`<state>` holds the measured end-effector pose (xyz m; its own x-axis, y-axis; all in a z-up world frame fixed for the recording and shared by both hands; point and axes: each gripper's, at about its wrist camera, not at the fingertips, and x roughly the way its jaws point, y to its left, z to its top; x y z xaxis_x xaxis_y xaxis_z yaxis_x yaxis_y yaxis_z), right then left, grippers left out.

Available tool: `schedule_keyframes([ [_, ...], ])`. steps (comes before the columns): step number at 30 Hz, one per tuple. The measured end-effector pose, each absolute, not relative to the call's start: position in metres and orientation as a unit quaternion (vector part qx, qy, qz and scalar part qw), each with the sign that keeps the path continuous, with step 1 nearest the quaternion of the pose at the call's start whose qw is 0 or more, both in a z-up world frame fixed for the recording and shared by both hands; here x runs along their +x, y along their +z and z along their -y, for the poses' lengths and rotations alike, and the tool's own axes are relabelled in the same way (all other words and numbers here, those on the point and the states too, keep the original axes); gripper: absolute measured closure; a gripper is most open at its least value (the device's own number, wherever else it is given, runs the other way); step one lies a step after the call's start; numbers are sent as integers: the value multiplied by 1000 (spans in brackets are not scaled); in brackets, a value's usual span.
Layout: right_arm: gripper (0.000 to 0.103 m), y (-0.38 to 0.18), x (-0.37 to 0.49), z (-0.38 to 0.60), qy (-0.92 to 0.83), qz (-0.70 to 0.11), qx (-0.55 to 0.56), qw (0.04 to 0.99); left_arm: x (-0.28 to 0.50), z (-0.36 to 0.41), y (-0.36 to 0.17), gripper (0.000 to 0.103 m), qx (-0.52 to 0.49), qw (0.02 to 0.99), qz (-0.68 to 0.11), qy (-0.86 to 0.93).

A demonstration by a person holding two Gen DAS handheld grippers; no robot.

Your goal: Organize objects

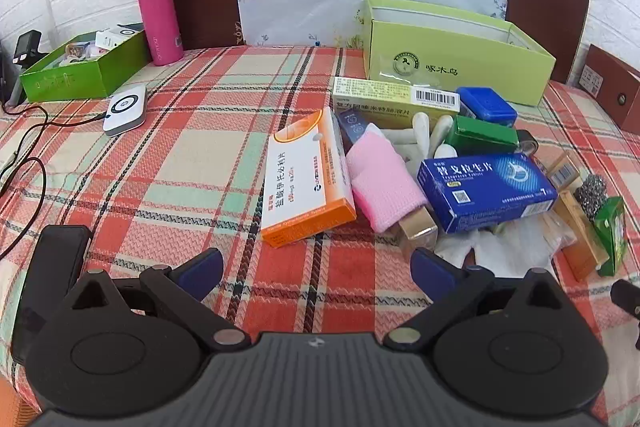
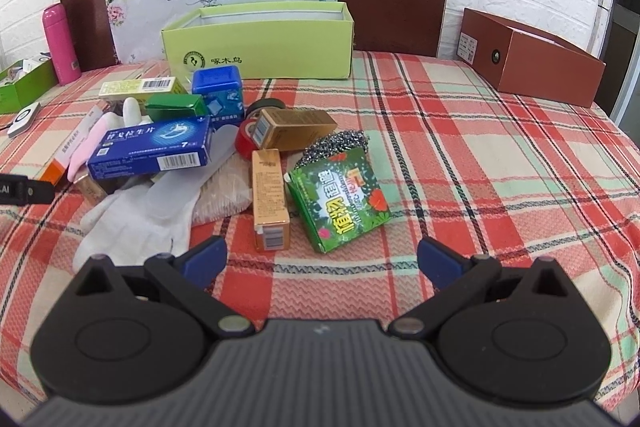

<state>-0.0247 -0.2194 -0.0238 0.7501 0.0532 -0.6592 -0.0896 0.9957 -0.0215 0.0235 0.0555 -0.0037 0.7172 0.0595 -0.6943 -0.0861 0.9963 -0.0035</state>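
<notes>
Hovering low over the worktop (image 2: pixel 480 131), both claws gape, empty: left claw (image 1: pixel 316 269) faces the orange box (image 1: pixel 306 183), right claw (image 2: pixel 322 259) the gold box (image 2: pixel 270 201). Sorting looks barely begun; the pile sits unsorted before the lime bin (image 2: pixel 260 43). Each box's long axis runs roughly toward the bin.

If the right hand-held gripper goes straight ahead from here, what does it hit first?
Most likely the green box lying flat just ahead of the open right hand-held gripper, a little left of centre. The tall orange box beside it is about as near; depth is unclear.
</notes>
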Motion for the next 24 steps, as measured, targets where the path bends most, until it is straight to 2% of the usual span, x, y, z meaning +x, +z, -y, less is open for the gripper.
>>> schedule_keyframes([
  [24, 0, -38, -8, 216, 43, -371, -29, 927, 51, -66, -3, 0, -33, 923, -381, 34],
])
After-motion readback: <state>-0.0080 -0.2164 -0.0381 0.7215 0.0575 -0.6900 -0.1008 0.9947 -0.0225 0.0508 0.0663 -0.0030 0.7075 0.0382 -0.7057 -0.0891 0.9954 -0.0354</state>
